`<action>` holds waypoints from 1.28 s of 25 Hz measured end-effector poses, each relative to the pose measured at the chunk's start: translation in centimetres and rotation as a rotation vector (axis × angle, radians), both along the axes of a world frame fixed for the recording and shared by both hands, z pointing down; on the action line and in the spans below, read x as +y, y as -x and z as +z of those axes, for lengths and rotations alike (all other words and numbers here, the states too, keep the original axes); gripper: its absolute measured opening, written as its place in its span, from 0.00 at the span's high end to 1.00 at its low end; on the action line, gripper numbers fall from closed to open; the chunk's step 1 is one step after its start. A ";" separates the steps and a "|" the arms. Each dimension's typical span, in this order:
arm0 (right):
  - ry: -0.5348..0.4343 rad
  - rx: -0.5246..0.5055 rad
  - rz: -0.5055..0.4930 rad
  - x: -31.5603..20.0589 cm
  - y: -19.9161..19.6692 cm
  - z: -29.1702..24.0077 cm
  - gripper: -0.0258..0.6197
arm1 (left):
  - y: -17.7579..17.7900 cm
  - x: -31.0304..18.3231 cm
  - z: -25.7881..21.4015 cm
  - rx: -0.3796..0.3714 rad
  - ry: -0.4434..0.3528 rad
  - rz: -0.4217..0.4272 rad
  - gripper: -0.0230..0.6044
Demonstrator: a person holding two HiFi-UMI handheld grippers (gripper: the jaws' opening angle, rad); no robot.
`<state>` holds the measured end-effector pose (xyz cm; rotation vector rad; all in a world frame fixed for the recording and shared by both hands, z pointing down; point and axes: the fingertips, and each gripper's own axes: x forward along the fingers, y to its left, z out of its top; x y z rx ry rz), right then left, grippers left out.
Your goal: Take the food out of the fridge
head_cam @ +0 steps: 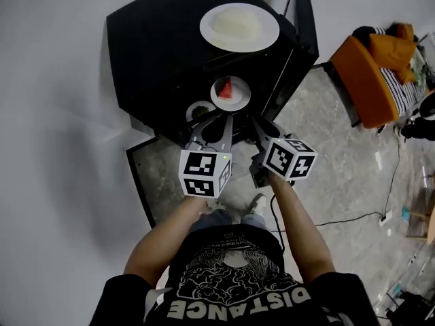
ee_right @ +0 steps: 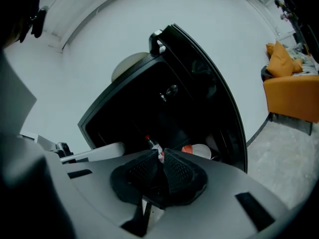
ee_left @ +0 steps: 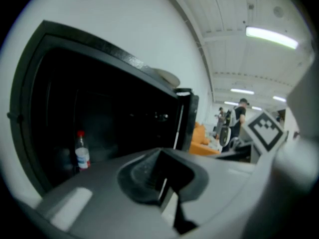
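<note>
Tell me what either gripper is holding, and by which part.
Nothing is held: left gripper and right gripper are shut and empty, facing the open black fridge.

both bare forearms reach forward and down from the body, side by side. the left forearm ends in the left tool, whose jaws lie together with nothing between them, and its marker cube faces almost squarely up. the right forearm ends in the right tool, with jaws all but closed and empty. this tool's marker cube sits tilted to one side. the two tools point the same way, close beside each other.
</note>
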<state>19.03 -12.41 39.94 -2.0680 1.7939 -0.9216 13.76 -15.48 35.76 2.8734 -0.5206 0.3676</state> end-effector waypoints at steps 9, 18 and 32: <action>-0.024 -0.205 0.133 -2.0 -2.2 7.2 0.83 | -1.0 -1.7 3.5 -0.032 0.020 0.097 0.96; -0.093 -0.478 0.248 -4.6 -3.8 14.4 0.75 | -1.0 -1.5 7.0 -0.092 0.033 0.180 0.96; -0.170 -0.761 0.277 -8.7 -6.2 19.3 0.84 | -0.4 -2.9 9.8 -0.144 0.032 0.201 0.96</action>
